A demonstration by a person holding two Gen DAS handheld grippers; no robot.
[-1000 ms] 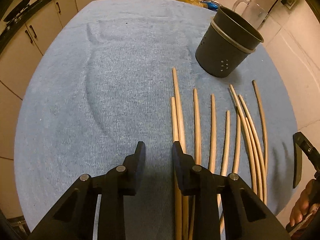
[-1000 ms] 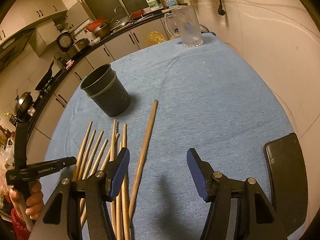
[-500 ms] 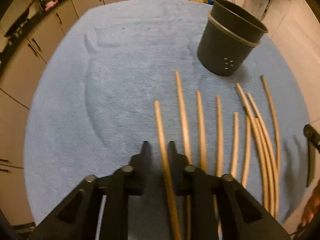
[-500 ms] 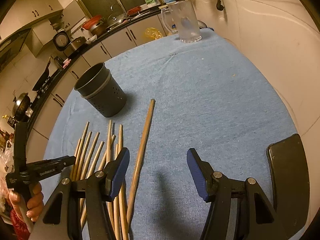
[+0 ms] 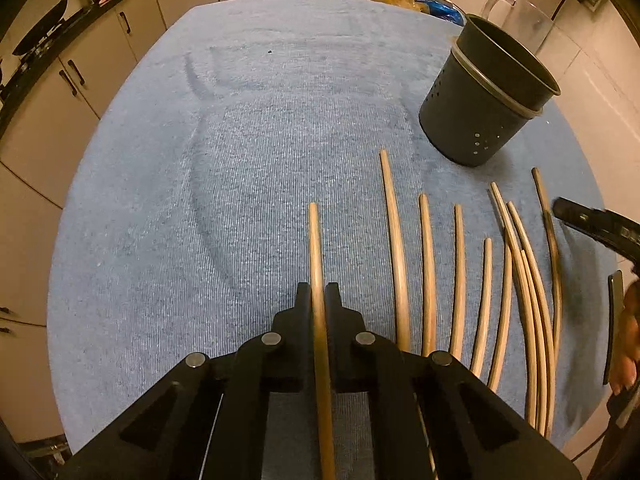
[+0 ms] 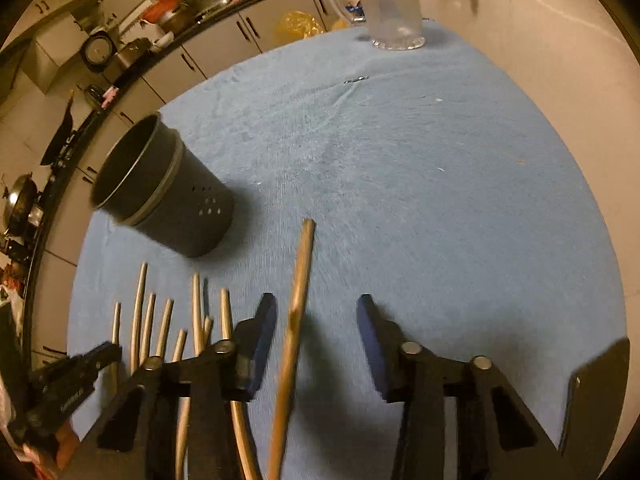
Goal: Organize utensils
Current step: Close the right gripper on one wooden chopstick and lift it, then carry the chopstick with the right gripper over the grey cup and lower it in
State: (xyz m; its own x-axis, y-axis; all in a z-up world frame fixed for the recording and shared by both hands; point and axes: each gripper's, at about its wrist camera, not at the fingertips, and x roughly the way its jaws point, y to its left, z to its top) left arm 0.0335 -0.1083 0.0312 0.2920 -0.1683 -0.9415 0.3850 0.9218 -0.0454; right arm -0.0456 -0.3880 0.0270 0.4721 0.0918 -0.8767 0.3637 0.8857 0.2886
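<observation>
My left gripper [image 5: 318, 294] is shut on a wooden chopstick [image 5: 315, 248] that points forward over the blue cloth. Several more chopsticks [image 5: 428, 272] lie in a row to its right. A dark perforated utensil holder [image 5: 486, 110] stands upright at the far right. In the right wrist view my right gripper [image 6: 316, 316] is open, with one chopstick [image 6: 298, 292] lying between its jaws, untouched. The holder [image 6: 168, 196] stands to the front left, and the other chopsticks [image 6: 164, 320] lie to the left.
A blue cloth [image 5: 240, 160] covers the table. A clear glass pitcher [image 6: 390, 0] stands at the far edge. A dark flat object [image 6: 592, 392] lies at the right. Kitchen cabinets [image 5: 100, 40] run beyond the table. A wall [image 6: 540, 20] borders the right side.
My left gripper has shut on the leftmost chopstick and drawn it left, apart from the row. My right gripper has moved left so that a chopstick now lies between its open jaws.
</observation>
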